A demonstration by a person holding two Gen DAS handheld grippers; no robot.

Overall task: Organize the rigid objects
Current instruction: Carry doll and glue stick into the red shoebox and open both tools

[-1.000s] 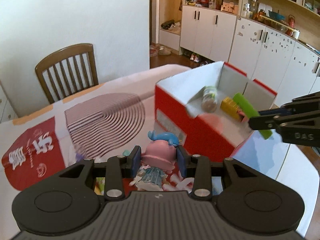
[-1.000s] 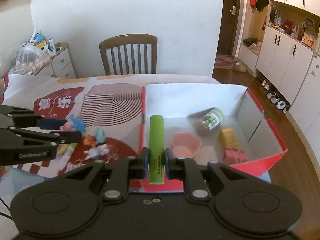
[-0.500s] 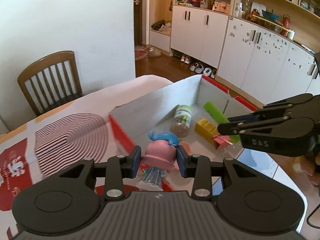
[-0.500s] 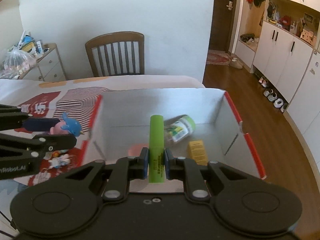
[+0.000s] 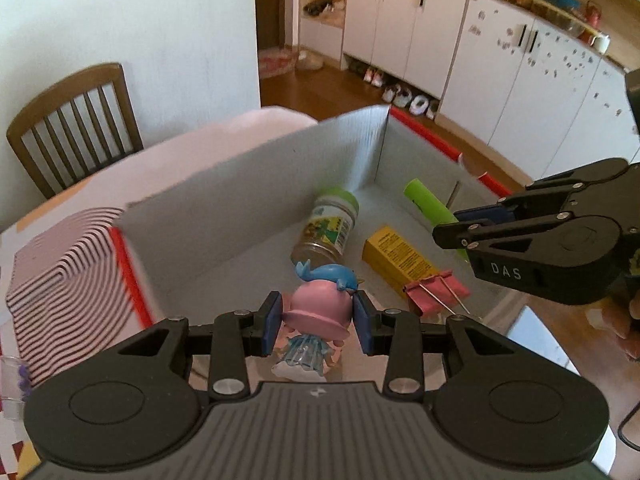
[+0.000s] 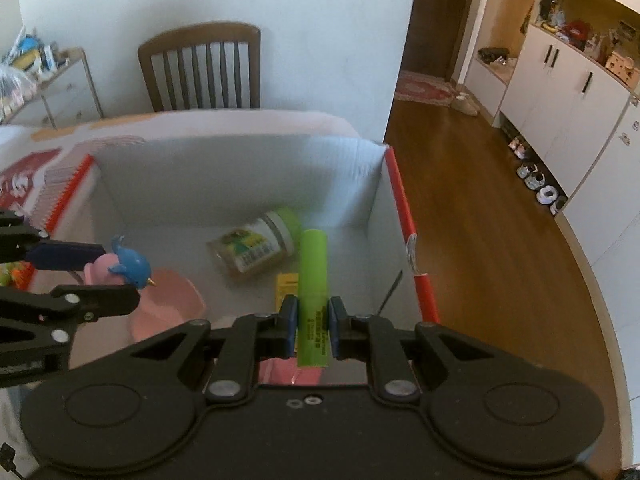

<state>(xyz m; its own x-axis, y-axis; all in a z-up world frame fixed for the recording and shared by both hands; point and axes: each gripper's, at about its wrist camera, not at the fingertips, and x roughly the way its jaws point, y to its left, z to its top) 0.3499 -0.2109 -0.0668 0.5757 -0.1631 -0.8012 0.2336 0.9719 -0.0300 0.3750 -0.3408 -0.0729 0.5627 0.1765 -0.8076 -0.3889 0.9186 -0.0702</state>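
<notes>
OK, my left gripper (image 5: 316, 322) has its fingers (image 5: 270, 322) clenched on the pink figurine (image 5: 318, 314) w/ blue dolphin on top, held above the near part of the box (image 5: 248, 184). My right gripper (image 6: 313, 326) fingers grip the green tube (image 6: 314, 280), also over the box. Inside on the box floor: jar (image 5: 328, 230) on its side, yellow carton (image 5: 398, 260), pink binder clip (image 5: 438, 294), pink bowl (image 6: 172, 304). Box sits on the tabletop (image 5: 64, 264); wooden chair (image 6: 200, 68) behind.
</notes>
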